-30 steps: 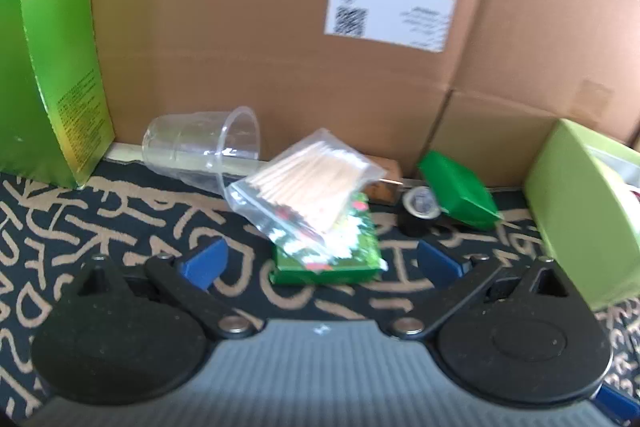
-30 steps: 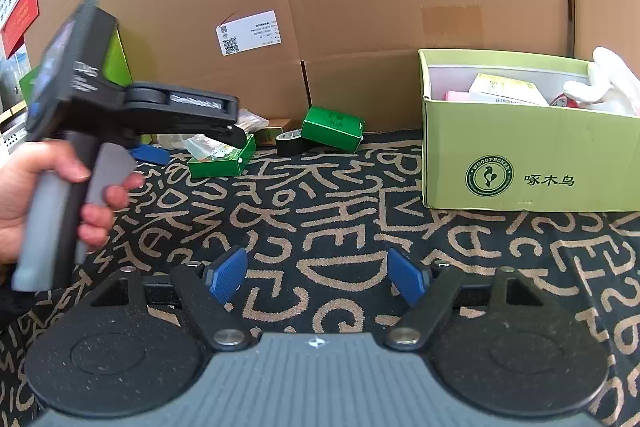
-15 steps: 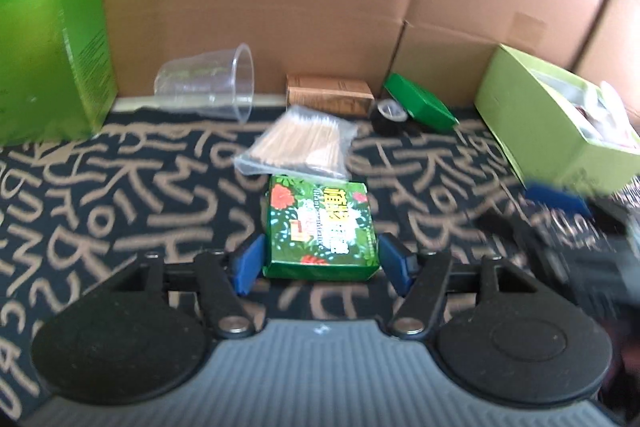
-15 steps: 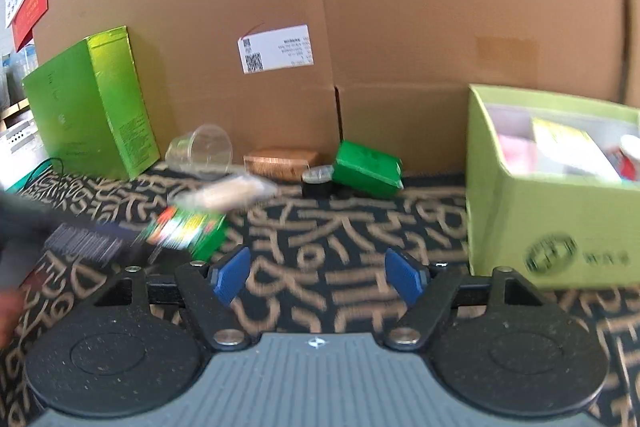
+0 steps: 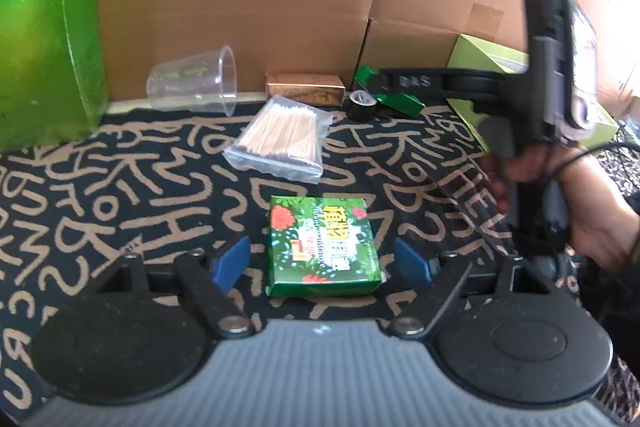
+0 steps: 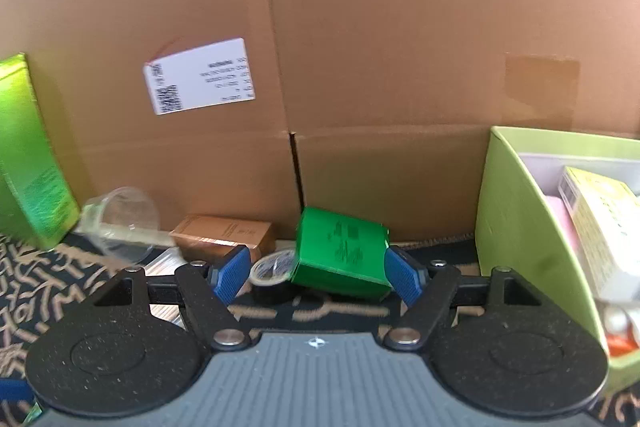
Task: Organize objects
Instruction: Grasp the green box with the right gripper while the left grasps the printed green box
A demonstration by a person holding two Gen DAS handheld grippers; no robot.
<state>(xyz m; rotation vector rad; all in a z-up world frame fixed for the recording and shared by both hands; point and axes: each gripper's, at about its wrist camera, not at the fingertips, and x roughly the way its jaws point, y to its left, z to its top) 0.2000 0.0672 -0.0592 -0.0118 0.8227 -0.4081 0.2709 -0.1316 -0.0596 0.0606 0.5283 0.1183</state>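
A green floral box (image 5: 324, 247) lies flat on the patterned carpet between the blue pads of my left gripper (image 5: 320, 263). The jaws are opening, and a gap shows on each side of the box. Behind it lies a clear bag of wooden sticks (image 5: 284, 143). My right gripper (image 6: 318, 275) stands open close to a dark green box (image 6: 342, 253) tilted against the cardboard wall. That box and a black tape roll (image 6: 272, 273) show between its pads, and I cannot tell whether the right pad touches the box. In the left wrist view, a hand (image 5: 592, 219) holds the right gripper.
A clear plastic cup (image 5: 196, 87) lies on its side by the cardboard wall (image 5: 240, 7), next to a brown box (image 5: 306, 89). A tall shiny green box (image 5: 48, 27) stands at the left. A light green open box (image 6: 532, 227) with packets stands at the right.
The left gripper drew back; the floral box came out from under the stick bag, and the jaws closed in on it, then widened. The right gripper advanced to the dark green box.
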